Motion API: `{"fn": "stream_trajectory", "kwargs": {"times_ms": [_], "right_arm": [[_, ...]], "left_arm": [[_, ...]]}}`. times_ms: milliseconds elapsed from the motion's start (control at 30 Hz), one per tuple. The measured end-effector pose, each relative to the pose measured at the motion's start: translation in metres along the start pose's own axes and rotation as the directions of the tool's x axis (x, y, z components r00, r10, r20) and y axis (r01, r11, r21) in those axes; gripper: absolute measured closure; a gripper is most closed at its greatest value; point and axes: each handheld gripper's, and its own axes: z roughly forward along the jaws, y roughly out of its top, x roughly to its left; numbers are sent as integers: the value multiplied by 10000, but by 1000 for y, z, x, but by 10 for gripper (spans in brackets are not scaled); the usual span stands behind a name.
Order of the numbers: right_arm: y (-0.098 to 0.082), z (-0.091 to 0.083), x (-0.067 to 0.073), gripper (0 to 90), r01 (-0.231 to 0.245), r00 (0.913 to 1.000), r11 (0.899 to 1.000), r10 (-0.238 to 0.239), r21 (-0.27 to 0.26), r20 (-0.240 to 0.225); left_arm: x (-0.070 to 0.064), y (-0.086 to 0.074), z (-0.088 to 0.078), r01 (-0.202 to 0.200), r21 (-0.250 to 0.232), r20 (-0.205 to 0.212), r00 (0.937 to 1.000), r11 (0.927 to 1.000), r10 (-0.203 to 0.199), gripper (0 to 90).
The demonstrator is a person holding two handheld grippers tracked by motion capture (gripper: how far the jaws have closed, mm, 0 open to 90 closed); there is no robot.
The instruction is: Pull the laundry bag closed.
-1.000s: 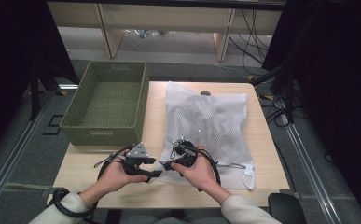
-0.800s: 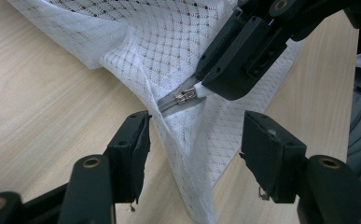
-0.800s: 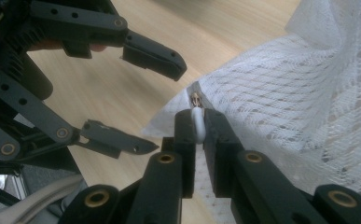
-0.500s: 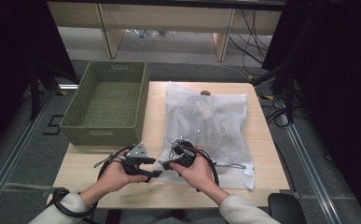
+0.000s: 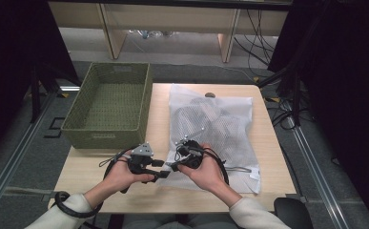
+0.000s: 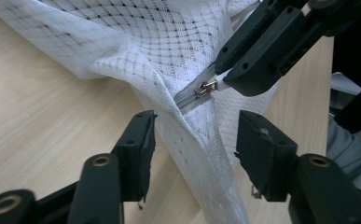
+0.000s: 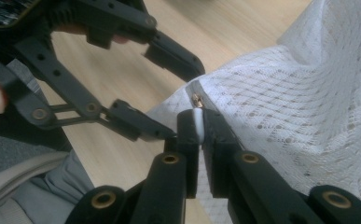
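**A:** Mesh bag (image 5: 210,129) lies flat on the table (image 5: 82,174), right of the green basket (image 5: 108,105). Your right gripper (image 7: 197,122) has just been closing and is pinched on the white zipper pull (image 6: 219,82) at the near corner.

**B:** And my left gripper (image 6: 194,135)?

**A:** Its jaws have been closing too, but they stand apart on either side of the zipper seam (image 6: 187,97), pads not yet pressing. Pull now and the whole corner may lift with the slider, since nothing anchors the cloth. That tab is small and slick, so it could slip out, and loose mesh could snag in the teeth
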Motion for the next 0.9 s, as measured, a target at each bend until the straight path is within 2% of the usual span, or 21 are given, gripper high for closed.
{"fn": "stream_trajectory", "kwargs": {"times_ms": [33, 100, 133, 200, 233, 300, 333, 400, 500, 633, 667, 700, 800, 833, 900], "right_arm": [[0, -1, -2, 869, 196, 9998, 9998, -196, -79, 31], [0, -2, -1, 869, 126, 9999, 9999, -126, -10, 32], [0, -2, -1, 869, 220, 9997, 9997, -220, -55, 62], [0, -3, -1, 869, 184, 9998, 9998, -184, -21, 46], [0, -3, 0, 869, 130, 9999, 9999, -130, -24, 21], [0, -4, -1, 869, 126, 9999, 9999, -126, 3, 23], [0, -5, 0, 870, 111, 9999, 9999, -111, -11, -6], [0, -5, -2, 870, 341, 9994, 9994, -340, -67, 30], [0, -6, -2, 870, 258, 9996, 9996, -257, -70, 124], [-1, -6, 0, 870, 133, 9998, 9999, -133, -49, 120], [-1, -6, 0, 870, 118, 9999, 9999, -117, -67, 79], [-1, -6, 1, 870, 42, 10000, 10000, -41, -57, 85], [-2, -7, 1, 870, -53, 9999, 10000, 54, -42, 128], [-2, -8, 1, 870, -39, 9998, 10000, 40, -65, 181], [-2, -8, -1, 871, -1, 10000, 10000, 1, -76, 16]], "left_arm": [[1, 0, 2, 36, 64, 13, 10000, 10000, -36, 502], [2, 1, 5, 179, 203, 84, 9998, 9996, -181, 528], [4, 2, 6, 72, 248, 125, 9999, 9997, -75, 539], [5, 4, 9, 126, 195, 315, 9994, 9997, -132, 572], [7, 4, 9, -114, 321, 235, 9997, 9994, 106, 593], [6, 5, 11, -46, 267, 271, 9996, 9996, 39, 620], [6, 5, 12, -210, 209, 298, 9993, 9996, 204, 630], [5, 6, 12, -275, 226, 175, 9995, 9994, 271, 674], [4, 7, 12, -498, 267, 150, 9987, 9984, 495, 738], [3, 7, 10, -419, 162, 229, 9989, 9990, 415, 843], [2, 7, 9, -391, 141, 103, 9992, 9991, 389, 861], [1, 7, 8, -265, 47, 109, 9996, 9996, 264, 867], [-2, 9, 6, -243, -76, 54, 9997, 9997, 243, 875], [-2, 9, 5, -409, -52, 58, 9991, 9991, 410, 876], [-4, 10, 4, -304, -170, -40, 9995, 9994, 303, 878]]}}
